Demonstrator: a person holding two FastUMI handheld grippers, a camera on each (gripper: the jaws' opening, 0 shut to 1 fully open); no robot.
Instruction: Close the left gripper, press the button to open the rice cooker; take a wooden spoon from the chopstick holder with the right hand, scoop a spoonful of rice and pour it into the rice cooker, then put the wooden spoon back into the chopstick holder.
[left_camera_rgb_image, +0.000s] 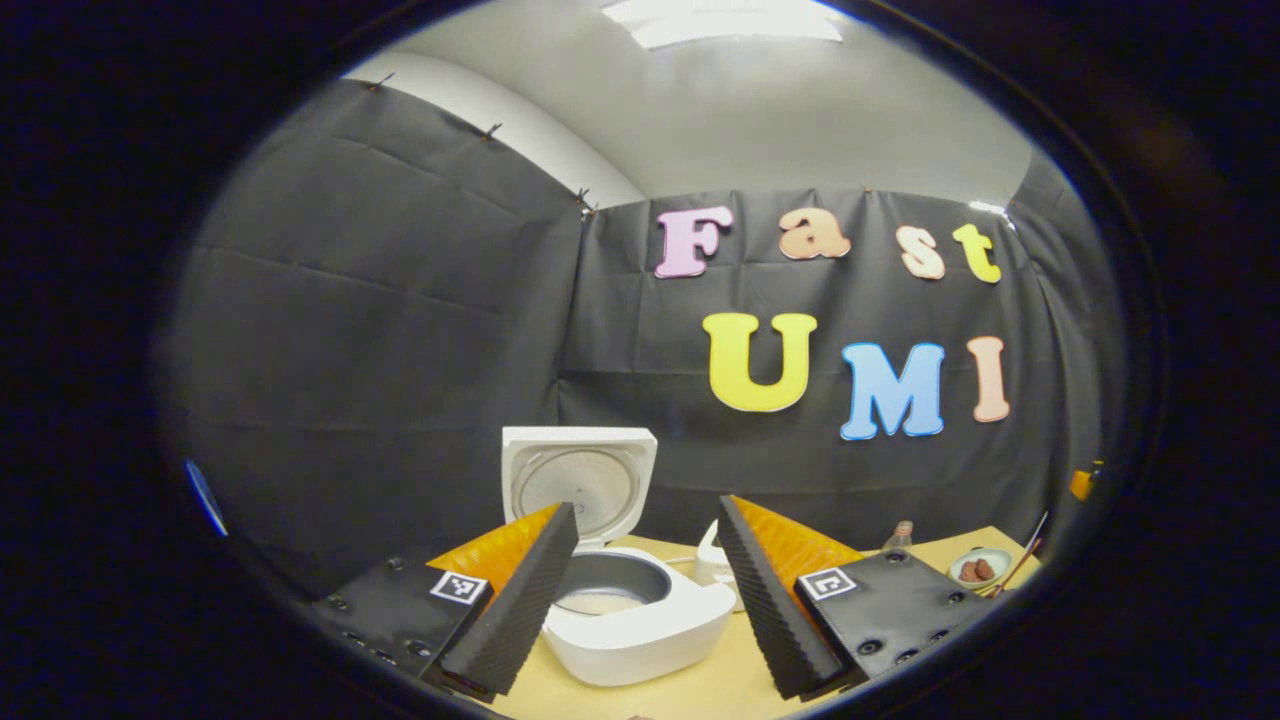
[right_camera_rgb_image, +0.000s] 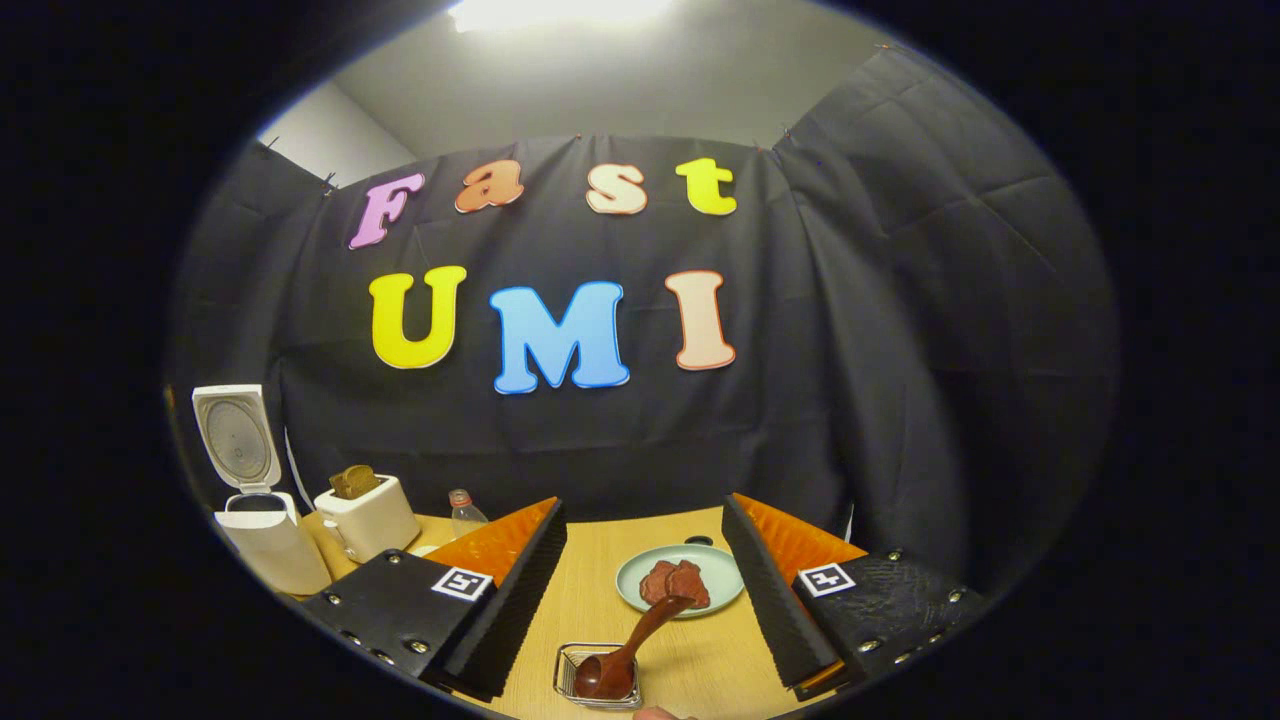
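Observation:
In the left gripper view the white rice cooker stands on the wooden table with its lid raised upright and the grey inner pot showing. My left gripper hangs open just in front of it, holding nothing. In the right gripper view the rice cooker sits at the far left, lid up. A wooden spoon rests bowl-down in the wire chopstick holder near the table's front. My right gripper is open above and behind the spoon, apart from it.
A pale green plate with brown food lies beyond the holder. A cream toaster with bread and a small clear bottle stand beside the cooker. A small plate shows at the right of the left gripper view.

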